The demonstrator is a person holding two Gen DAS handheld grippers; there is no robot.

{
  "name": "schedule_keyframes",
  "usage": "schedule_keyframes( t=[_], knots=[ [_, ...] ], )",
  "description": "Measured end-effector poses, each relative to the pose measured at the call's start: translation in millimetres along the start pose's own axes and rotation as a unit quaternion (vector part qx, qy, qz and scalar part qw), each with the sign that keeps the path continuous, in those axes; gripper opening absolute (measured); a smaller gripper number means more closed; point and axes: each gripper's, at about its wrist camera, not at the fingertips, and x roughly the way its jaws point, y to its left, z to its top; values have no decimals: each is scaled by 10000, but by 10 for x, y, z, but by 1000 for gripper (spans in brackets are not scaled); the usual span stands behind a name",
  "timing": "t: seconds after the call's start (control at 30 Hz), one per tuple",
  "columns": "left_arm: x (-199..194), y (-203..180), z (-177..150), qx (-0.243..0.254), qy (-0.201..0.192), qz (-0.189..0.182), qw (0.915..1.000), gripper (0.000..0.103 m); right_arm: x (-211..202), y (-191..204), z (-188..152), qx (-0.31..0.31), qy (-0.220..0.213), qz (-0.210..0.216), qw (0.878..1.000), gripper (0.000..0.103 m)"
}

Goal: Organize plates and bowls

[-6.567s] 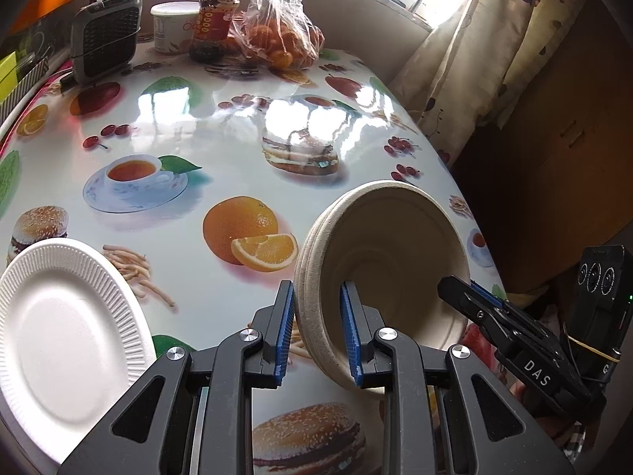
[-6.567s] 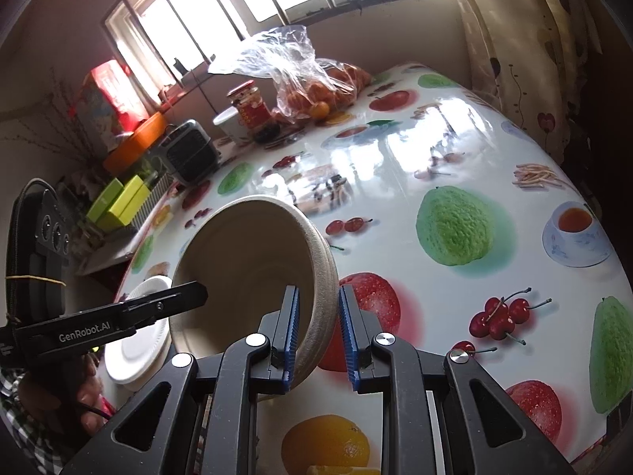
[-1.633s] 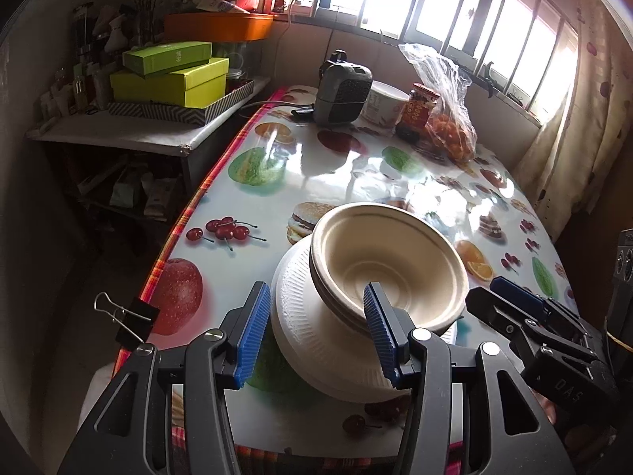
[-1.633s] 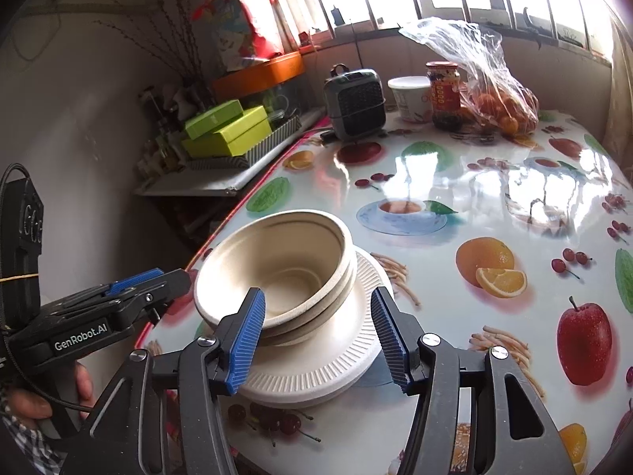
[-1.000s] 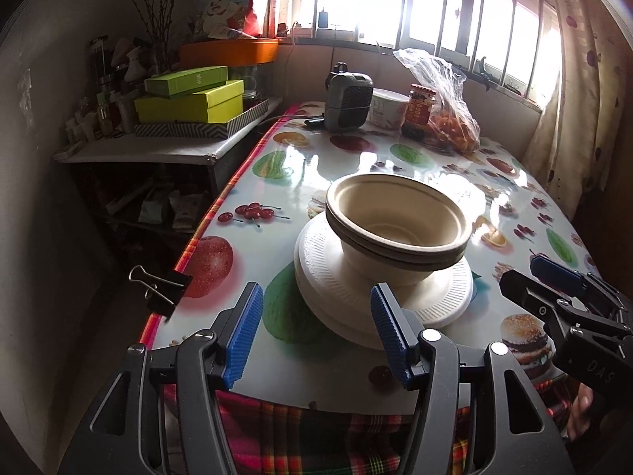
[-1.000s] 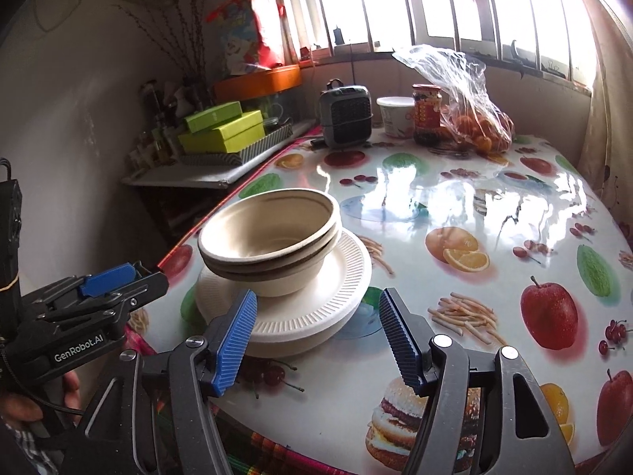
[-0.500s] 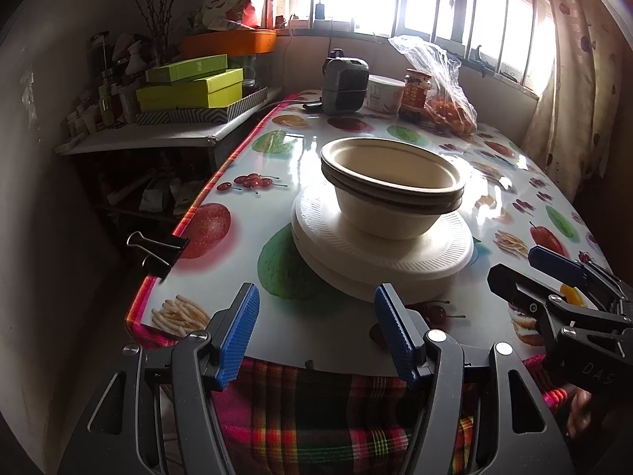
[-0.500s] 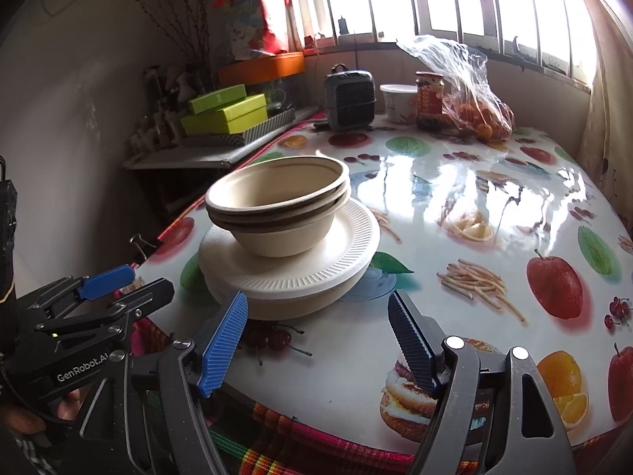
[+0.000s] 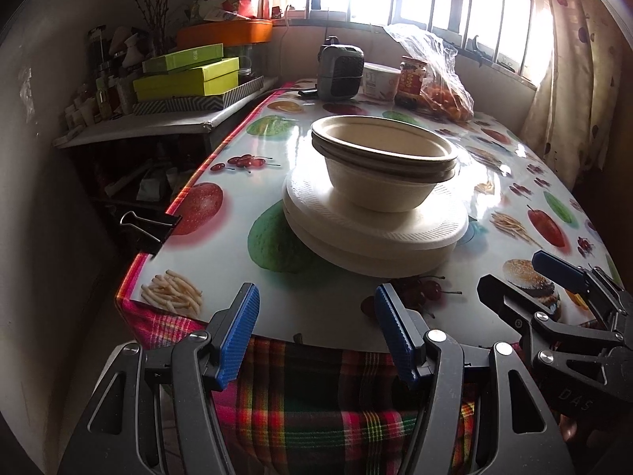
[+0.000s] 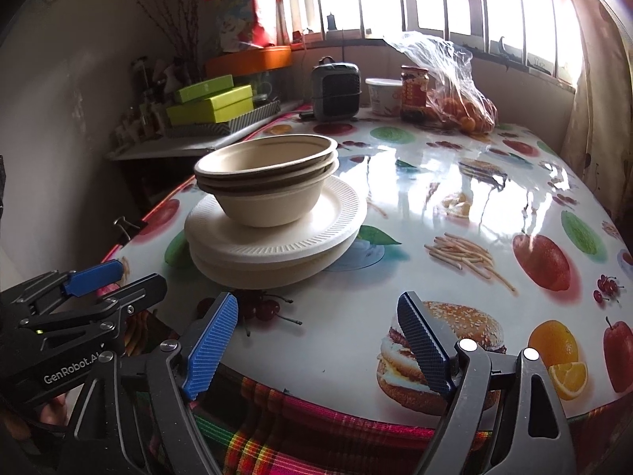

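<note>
Grippers first: the left gripper (image 9: pixel 316 332) and the right gripper (image 10: pixel 320 336) both stand released with nothing between their ribbed blue pads (image 9: pixel 237 332), and the right one's jaws have just been opening wider. Compared with the views a second and a half ago, when the blue pads flanked the stack closely, both tools now sit back over the table's near edge, well apart from the tableware. Nested beige bowls (image 9: pixel 383 162), of matte, fibrous-looking pulp with rolled rims, rest upright on stacked white plates (image 9: pixel 376 229), whose foam-like surface carries fine radial ribbing around the border; the stack stands on the left near part of the table (image 9: pixel 316 301). A glossy oilcloth printed with fruit, burgers and fries covers the tabletop, a plaid cloth (image 9: pixel 316 403) hangs beneath it, and a black binder clip (image 9: pixel 148 229) pinches its left edge. At the far end stand a small grey heater (image 10: pixel 335 91), a white tub (image 10: pixel 383 95), a red-labelled jar (image 10: pixel 413 93) and a clear plastic bag of oranges (image 10: pixel 463 99). Judged from this arrangement, the sorting appears complete and the withdrawal marks its close.
</note>
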Motion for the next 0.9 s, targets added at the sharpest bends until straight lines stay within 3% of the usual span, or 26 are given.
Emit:
schedule_keyframes(
  t=[0.9],
  knots=[
    [-12,-7,-6,78,-12,-9,10000,62,-14,48,-23,15,3,1,10000,84]
  ],
)
